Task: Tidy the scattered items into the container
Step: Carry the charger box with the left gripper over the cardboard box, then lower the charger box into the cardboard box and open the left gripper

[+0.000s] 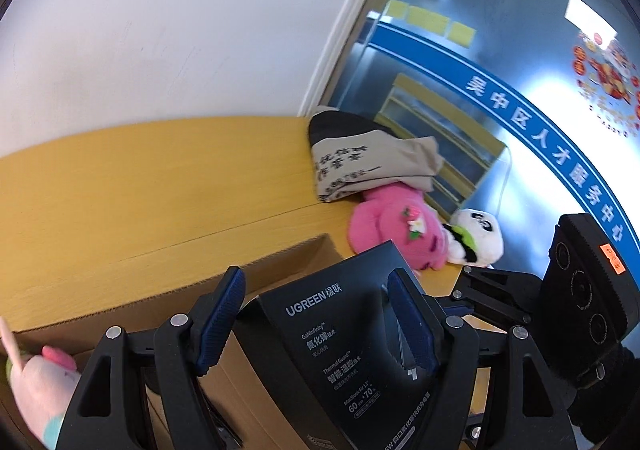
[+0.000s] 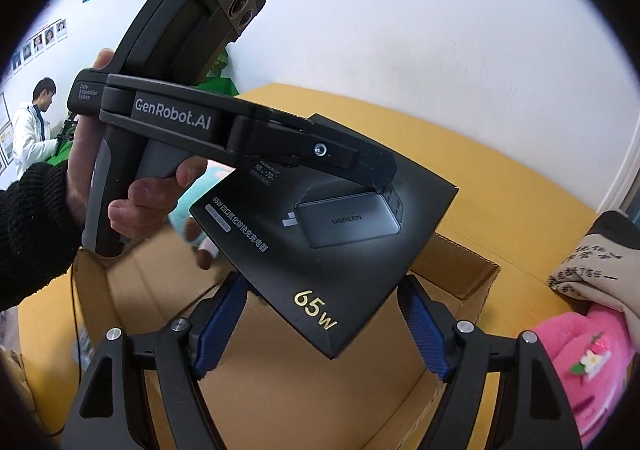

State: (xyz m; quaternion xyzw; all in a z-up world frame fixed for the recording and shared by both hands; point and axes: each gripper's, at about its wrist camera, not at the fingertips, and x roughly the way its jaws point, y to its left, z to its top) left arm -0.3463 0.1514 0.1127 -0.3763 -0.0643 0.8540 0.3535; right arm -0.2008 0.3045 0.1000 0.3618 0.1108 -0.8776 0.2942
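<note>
A black UGREEN charger box [image 1: 340,350] sits tilted between the blue pads of my left gripper [image 1: 316,318], over the open cardboard box [image 1: 280,262]. The jaws stand wide and the left pad [image 1: 224,314] does not touch it. In the right wrist view the same charger box [image 2: 336,250] hangs over the cardboard box [image 2: 452,270], with the left gripper's finger [image 2: 320,154] across its top. My right gripper [image 2: 320,314] is open just below the charger box's lower corner. A pink plush [image 1: 396,230], a panda plush [image 1: 476,238] and a beige printed cloth [image 1: 360,166] lie on the yellow table [image 1: 140,190].
A pale pink plush [image 1: 36,386] lies in the cardboard box at lower left. A white wall stands behind the table. A glass wall with a blue banner [image 1: 540,122] is to the right. A person in white [image 2: 32,126] stands far left.
</note>
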